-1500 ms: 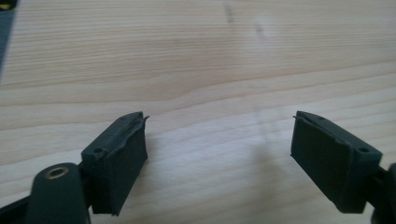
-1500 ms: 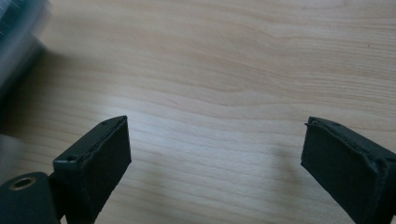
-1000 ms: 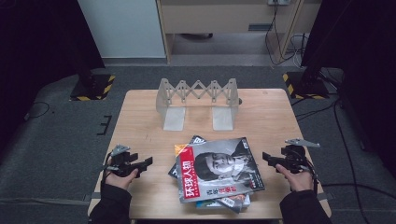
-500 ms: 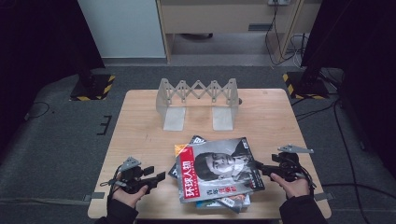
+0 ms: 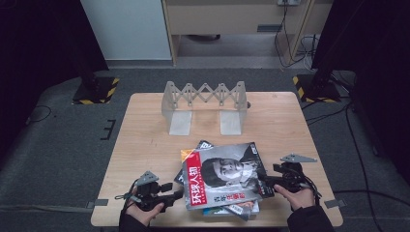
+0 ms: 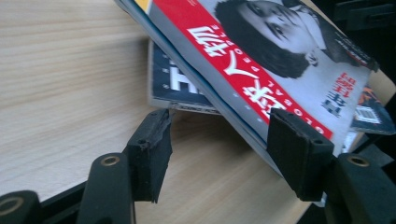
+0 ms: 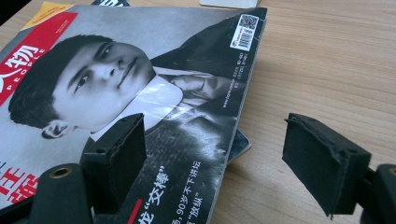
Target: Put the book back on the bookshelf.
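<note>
Left gripper (image 5: 178,195) at the left edge of the red-and-grey top magazine (image 5: 225,176), jaws closing, nothing pinched. Right gripper (image 5: 265,182) at its right edge, likewise closing, not gripping.

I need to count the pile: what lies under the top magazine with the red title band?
Under the top magazine, at least two more magazines' edges and corners poke out. Their covers are mostly hidden, so no exact count.
</note>
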Demonstrator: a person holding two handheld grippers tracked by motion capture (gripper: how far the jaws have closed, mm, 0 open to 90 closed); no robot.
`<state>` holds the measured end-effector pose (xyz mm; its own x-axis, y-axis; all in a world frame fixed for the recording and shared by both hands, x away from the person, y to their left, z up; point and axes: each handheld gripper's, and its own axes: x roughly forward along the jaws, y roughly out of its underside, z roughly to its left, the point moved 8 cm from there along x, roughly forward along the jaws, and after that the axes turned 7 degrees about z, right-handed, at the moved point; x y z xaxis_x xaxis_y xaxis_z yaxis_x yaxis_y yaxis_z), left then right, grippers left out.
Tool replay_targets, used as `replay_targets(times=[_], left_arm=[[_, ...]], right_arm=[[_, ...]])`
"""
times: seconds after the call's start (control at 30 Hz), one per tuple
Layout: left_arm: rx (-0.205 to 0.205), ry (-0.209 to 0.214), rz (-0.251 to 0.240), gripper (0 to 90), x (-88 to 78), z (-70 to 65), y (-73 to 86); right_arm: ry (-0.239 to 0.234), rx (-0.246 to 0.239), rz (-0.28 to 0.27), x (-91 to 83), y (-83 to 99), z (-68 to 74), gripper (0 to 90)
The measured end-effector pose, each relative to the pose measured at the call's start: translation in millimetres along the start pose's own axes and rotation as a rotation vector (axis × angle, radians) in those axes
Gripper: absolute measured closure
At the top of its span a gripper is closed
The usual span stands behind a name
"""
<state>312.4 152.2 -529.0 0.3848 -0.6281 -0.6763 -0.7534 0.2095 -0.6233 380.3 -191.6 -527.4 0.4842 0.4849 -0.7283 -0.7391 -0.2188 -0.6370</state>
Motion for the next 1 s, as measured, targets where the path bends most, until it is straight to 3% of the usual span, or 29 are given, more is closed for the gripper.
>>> replay_targets(times=[0.3, 0.67, 1.0], left_arm=[[0.014, 0.008, 0.046, 38.9, 11.5, -11.2, 5.3], [-0.003, 0.087, 0.066, 39.5, 25.3, -24.8, 6.8], [-0.027, 0.129, 0.081, 41.0, 31.6, -28.4, 5.3]], right_arm=[[-0.012, 0.001, 0.007, 1.2, 2.6, 1.9, 21.8], [-0.028, -0.010, 0.026, 6.0, 5.3, 6.4, 23.6], [-0.032, -0.035, 0.046, 12.7, 7.9, 10.8, 24.4]])
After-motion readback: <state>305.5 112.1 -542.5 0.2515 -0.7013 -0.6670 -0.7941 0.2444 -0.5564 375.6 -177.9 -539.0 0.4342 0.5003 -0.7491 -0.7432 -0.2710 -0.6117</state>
